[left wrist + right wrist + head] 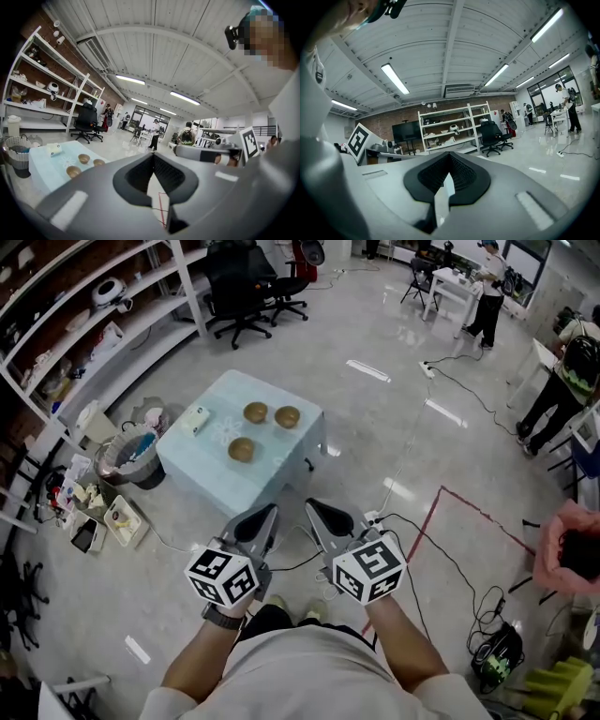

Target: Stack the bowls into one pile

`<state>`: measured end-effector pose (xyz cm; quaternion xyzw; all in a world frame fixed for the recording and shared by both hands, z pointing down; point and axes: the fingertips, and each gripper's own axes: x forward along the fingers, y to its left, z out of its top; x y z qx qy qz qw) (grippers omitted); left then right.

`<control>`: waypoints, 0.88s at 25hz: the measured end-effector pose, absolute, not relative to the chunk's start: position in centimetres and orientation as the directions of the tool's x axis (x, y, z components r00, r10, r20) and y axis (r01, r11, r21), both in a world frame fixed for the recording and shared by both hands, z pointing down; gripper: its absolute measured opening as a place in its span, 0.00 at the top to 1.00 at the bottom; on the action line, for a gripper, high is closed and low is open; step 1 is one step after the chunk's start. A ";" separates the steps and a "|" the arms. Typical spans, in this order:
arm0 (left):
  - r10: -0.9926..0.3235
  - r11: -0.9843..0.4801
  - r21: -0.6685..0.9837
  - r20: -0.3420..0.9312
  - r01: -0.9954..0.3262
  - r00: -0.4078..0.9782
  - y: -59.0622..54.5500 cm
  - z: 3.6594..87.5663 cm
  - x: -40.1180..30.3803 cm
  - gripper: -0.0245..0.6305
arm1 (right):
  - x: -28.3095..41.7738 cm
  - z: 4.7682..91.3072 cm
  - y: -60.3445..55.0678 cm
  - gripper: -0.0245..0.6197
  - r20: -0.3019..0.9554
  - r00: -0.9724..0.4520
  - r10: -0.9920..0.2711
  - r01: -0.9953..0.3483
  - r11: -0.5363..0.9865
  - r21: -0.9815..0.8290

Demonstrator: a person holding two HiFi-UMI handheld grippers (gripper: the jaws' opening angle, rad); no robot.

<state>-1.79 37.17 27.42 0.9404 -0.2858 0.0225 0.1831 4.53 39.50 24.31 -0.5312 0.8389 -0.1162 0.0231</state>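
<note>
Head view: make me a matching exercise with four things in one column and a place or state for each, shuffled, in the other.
Things:
1. three bowls
2. waste basket
3. office chair
4. left gripper

Places or states:
a. by the shelves
b. jaws shut on nothing, held short of the table
c. on the light blue table, apart from one another
d. on the floor beside the table

Pairs: 1-c, 2-d, 3-a, 4-b
</note>
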 end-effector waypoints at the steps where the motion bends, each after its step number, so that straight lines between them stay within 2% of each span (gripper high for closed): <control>1: -0.533 -0.768 0.328 0.148 -0.550 0.833 37.5 27.4 -1.5 0.95 | 5.0 24.3 39.8 0.96 0.083 -0.435 -0.896 -0.885 0.409 -0.223; 5: -0.546 -0.758 0.319 0.164 -0.568 0.821 36.9 27.5 -2.0 0.95 | 5.4 24.2 38.9 0.96 0.079 -0.437 -0.896 -0.881 0.409 -0.238; 22: -0.605 -0.686 0.356 0.207 -0.635 0.769 27.4 31.4 -7.7 0.95 | -0.6 27.4 28.7 0.96 0.160 -0.507 -0.847 -0.851 0.463 -0.248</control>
